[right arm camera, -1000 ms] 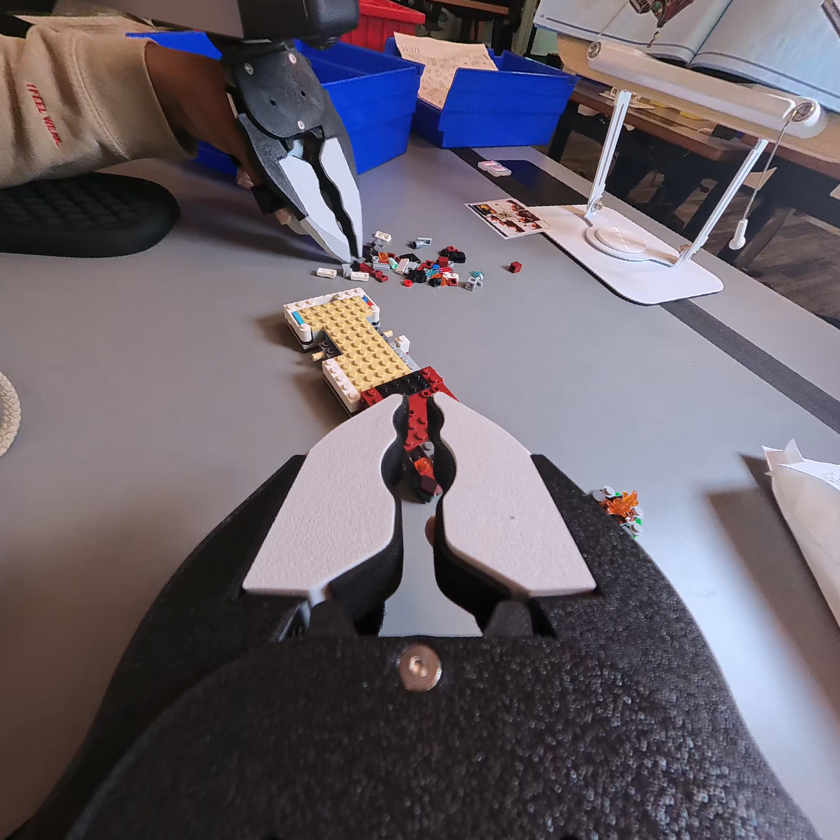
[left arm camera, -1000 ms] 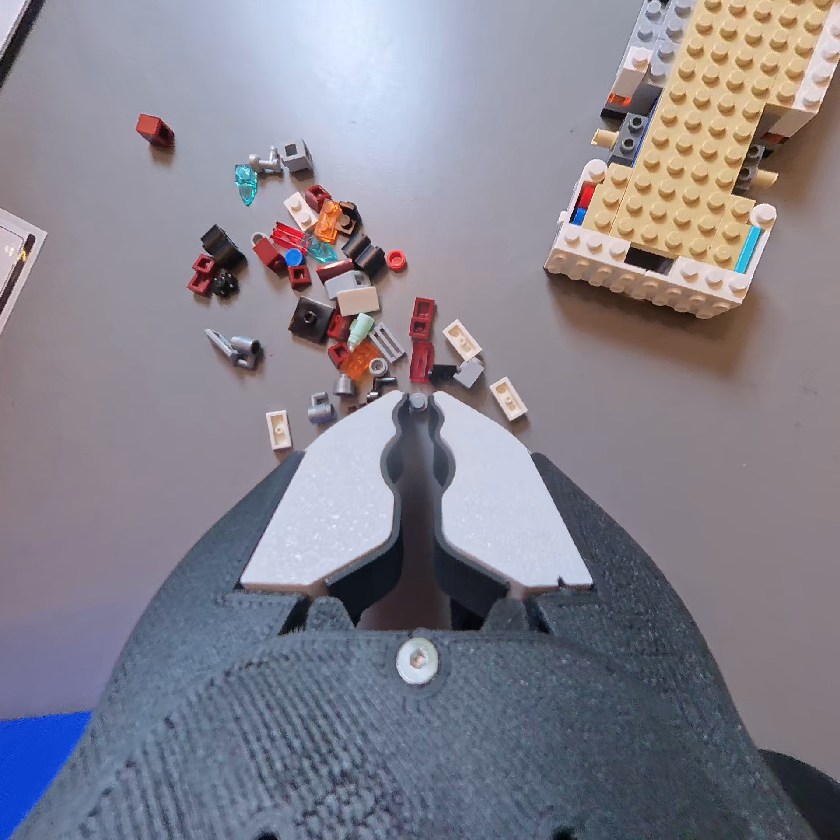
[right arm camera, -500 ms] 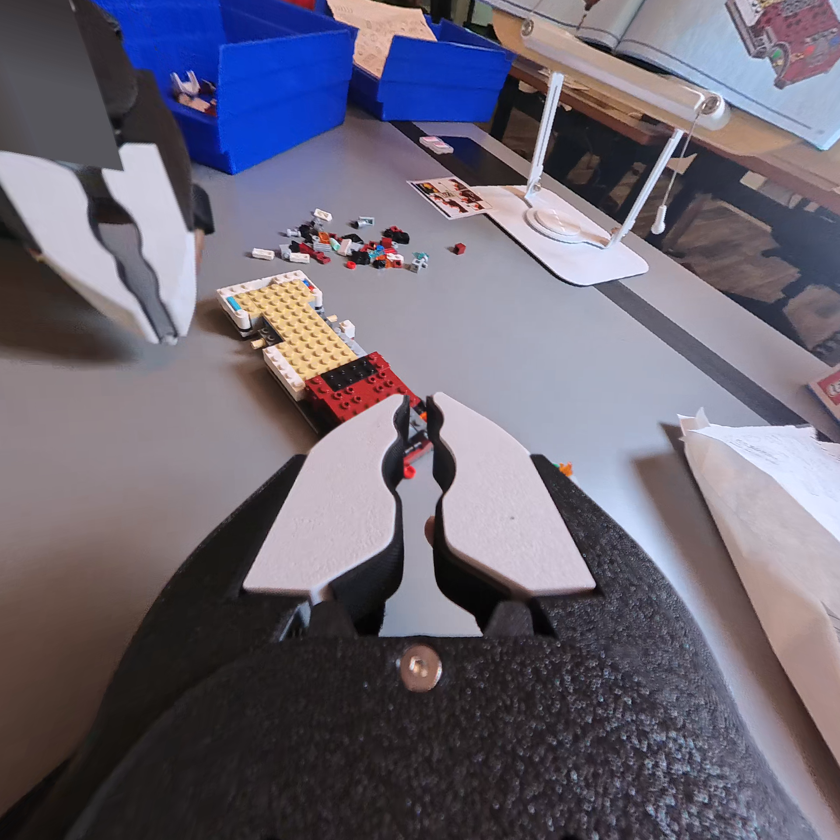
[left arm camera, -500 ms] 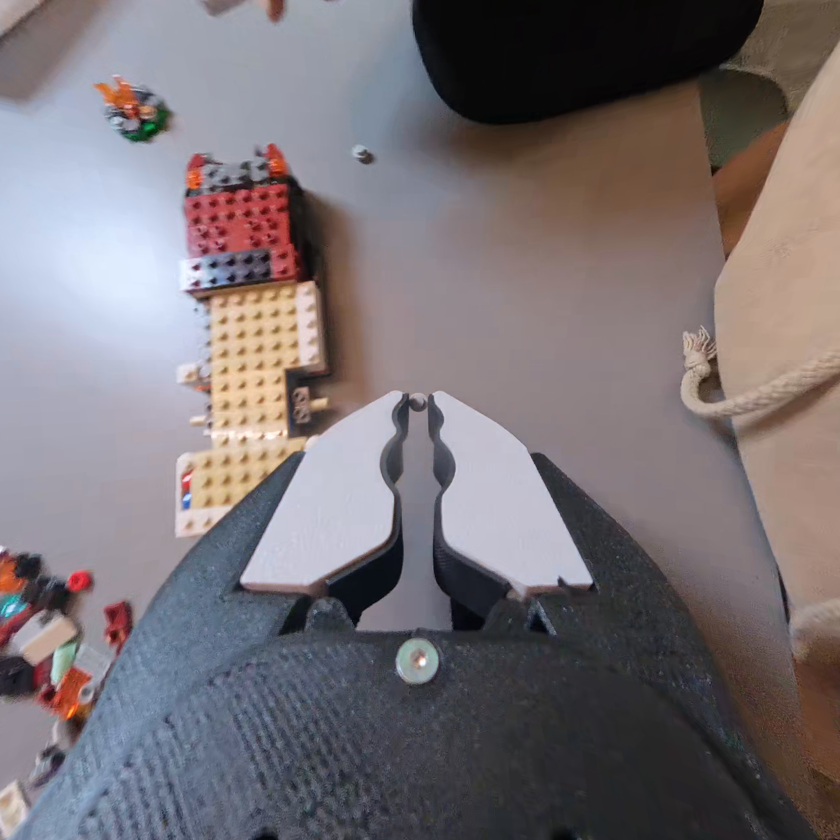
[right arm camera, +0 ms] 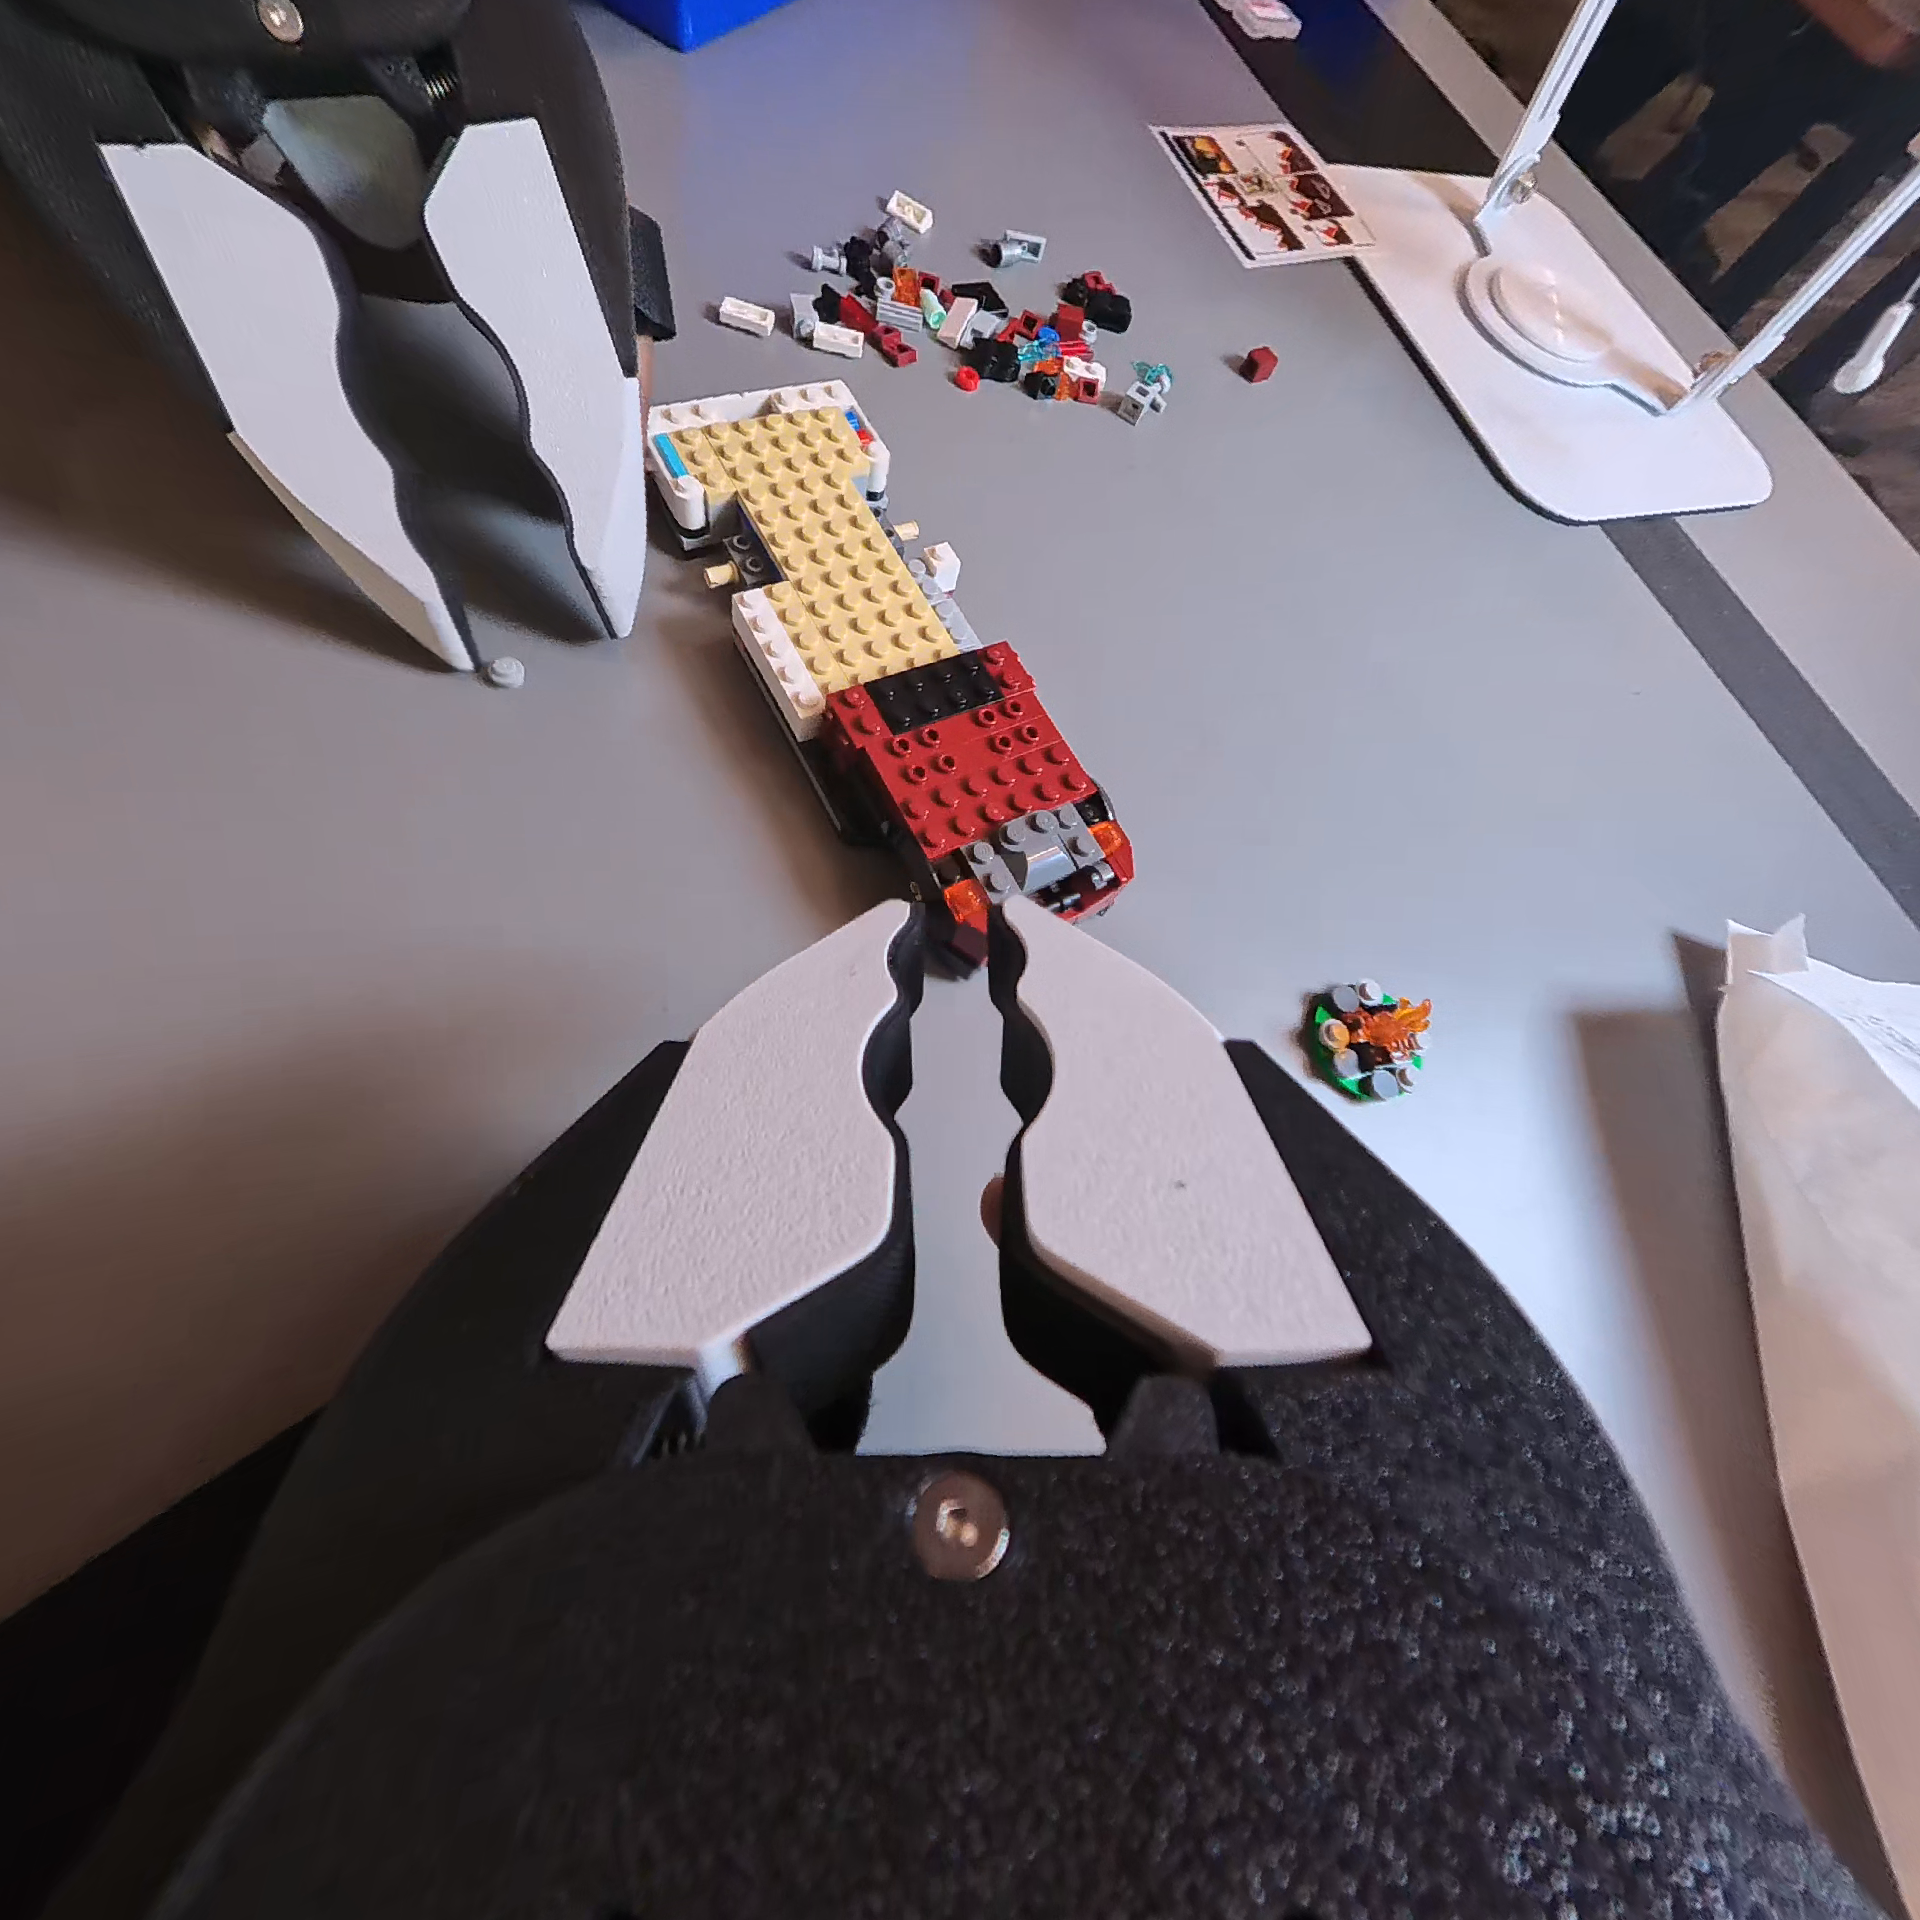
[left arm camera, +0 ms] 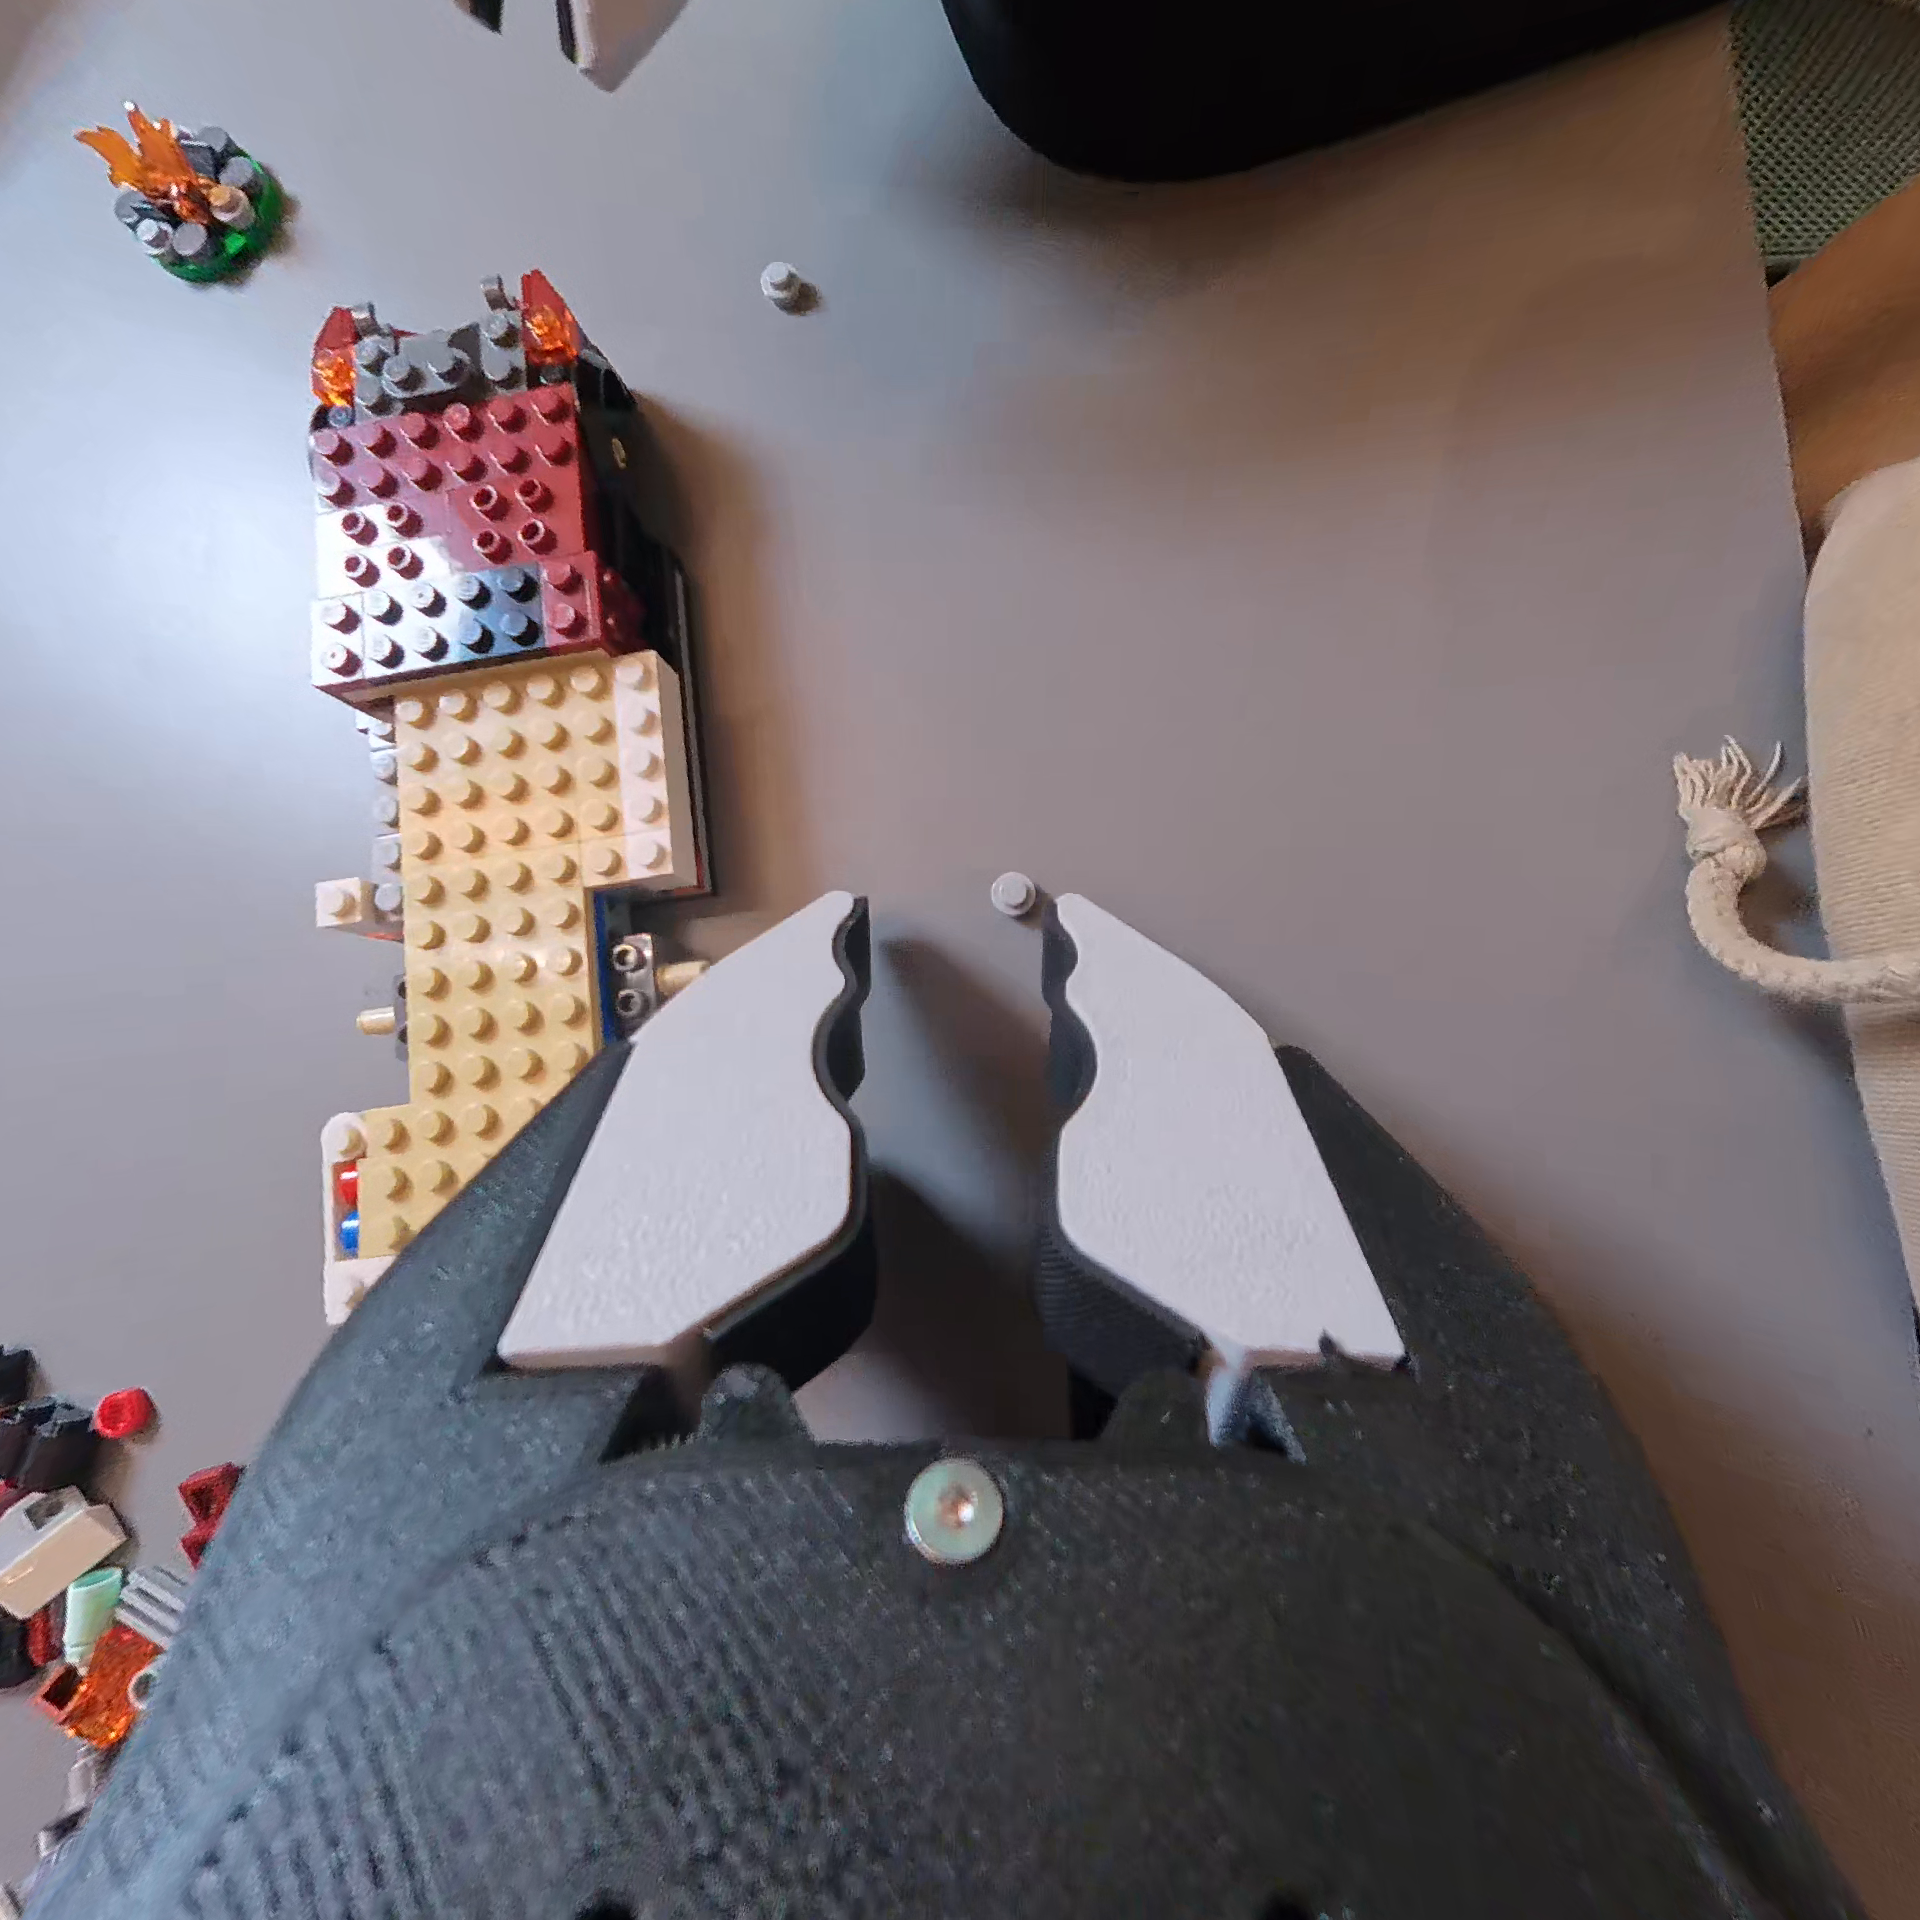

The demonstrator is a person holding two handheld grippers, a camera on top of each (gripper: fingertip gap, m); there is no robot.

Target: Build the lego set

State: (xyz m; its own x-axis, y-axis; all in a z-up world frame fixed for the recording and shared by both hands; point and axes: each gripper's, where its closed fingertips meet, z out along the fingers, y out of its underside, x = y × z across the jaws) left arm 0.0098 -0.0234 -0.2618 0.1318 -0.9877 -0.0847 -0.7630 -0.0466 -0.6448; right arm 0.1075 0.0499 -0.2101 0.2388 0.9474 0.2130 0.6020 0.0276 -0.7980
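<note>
Grey round stud on table, just beside wide-open left gripper's fingertip.

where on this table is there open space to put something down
Bare patches: between the brick model and the drawstring cord, holding only two small grey studs; and between the model and the white lamp base. Crowded: the loose-brick pile, and around the left claw.

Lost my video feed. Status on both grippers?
Left gripper open, grey stud on table at its fingertip. Right gripper open at brick model's red end.
</note>
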